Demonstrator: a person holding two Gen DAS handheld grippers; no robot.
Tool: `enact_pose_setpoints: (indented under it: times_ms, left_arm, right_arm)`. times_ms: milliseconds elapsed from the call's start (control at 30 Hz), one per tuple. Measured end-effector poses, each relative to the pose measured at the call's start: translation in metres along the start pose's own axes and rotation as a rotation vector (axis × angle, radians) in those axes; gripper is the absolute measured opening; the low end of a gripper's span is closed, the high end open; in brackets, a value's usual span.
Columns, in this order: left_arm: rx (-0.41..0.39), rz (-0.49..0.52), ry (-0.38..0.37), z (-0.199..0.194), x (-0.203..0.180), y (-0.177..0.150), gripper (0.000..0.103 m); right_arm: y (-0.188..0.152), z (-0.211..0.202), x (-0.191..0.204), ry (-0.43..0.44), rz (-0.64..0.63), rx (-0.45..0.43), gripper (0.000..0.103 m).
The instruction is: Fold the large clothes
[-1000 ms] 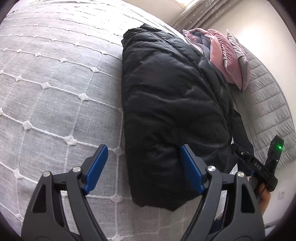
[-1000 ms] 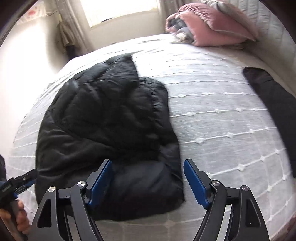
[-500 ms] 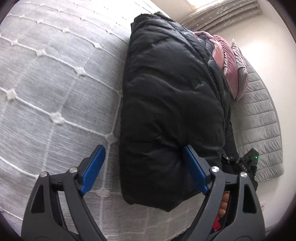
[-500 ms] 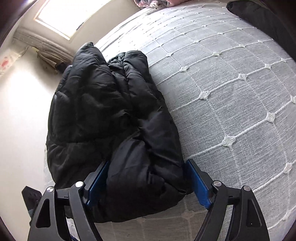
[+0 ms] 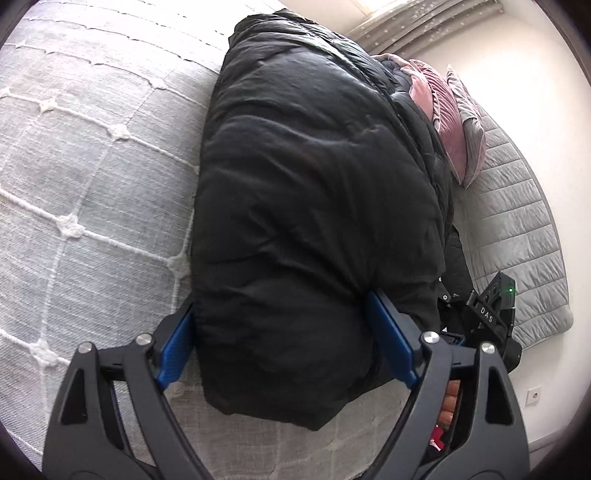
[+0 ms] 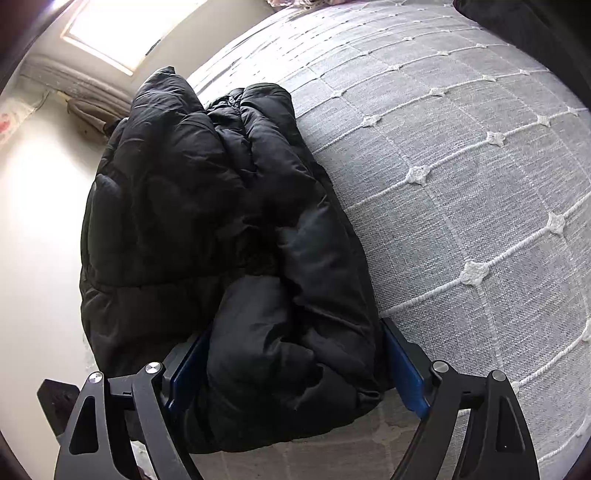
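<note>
A black puffer jacket (image 5: 314,166) lies folded lengthwise on the grey quilted bedspread (image 5: 92,166). My left gripper (image 5: 279,302) straddles the jacket's near end, its blue pads wide apart with the padded bulk filling the gap between them. In the right wrist view the same jacket (image 6: 192,192) shows its folded sleeve side. My right gripper (image 6: 295,326) straddles that thick fold, and its jaws are opening with the jacket between them. I cannot make out either pair of pads squeezing the fabric.
Pink and grey pillows (image 5: 443,110) lie at the head of the bed by a grey padded headboard (image 5: 517,221). The other gripper's body (image 5: 487,314) and a hand (image 5: 450,402) show at the right. Another dark garment (image 6: 517,22) lies at the far top right. The bedspread (image 6: 461,166) stretches away rightward.
Both grippers have come down and closer to the jacket's near end. Their pads, earlier above it, now sit either side of the bulk. The right view has rolled.
</note>
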State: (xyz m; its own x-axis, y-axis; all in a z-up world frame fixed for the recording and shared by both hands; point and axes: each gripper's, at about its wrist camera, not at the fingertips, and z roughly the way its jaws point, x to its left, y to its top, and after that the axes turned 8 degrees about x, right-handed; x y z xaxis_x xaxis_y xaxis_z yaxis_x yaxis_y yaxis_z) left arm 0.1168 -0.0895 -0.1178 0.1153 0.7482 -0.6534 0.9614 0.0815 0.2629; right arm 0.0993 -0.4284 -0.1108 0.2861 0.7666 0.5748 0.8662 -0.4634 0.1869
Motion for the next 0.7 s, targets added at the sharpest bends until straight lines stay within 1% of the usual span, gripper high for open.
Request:
enact_pose_setpoints:
  times_ms: [100, 133, 200, 233, 400, 500, 600, 700]
  left_arm:
    - [-0.005, 0.011, 0.009, 0.001, -0.002, 0.002, 0.087]
    - [-0.008, 0.017, 0.015, 0.001, -0.004, 0.002, 0.087]
    - [-0.016, 0.027, 0.026, 0.002, -0.008, 0.003, 0.087]
    - [-0.018, 0.028, 0.029, 0.003, -0.010, 0.004, 0.087]
    - [-0.020, 0.034, 0.035, 0.007, -0.014, 0.007, 0.087]
    - [-0.019, 0.039, 0.035, 0.011, -0.016, 0.011, 0.087]
    - [-0.008, 0.026, 0.015, 0.016, -0.013, 0.014, 0.087]
    - [-0.004, 0.020, 0.005, 0.020, -0.014, 0.018, 0.087]
  right_arm:
    - [0.003, 0.006, 0.010, 0.018, 0.002, -0.006, 0.085]
    - [0.004, 0.006, 0.015, 0.023, -0.003, -0.012, 0.078]
    - [0.004, 0.005, 0.023, 0.026, -0.037, -0.024, 0.072]
    - [0.003, 0.004, 0.026, 0.021, -0.047, -0.028, 0.070]
    - [0.007, 0.012, 0.036, 0.017, -0.041, -0.023, 0.070]
    - [0.008, 0.015, 0.037, 0.019, -0.036, -0.019, 0.073]
    - [0.007, 0.018, 0.035, 0.023, -0.032, -0.012, 0.075]
    - [0.008, 0.021, 0.032, 0.026, -0.046, -0.011, 0.073]
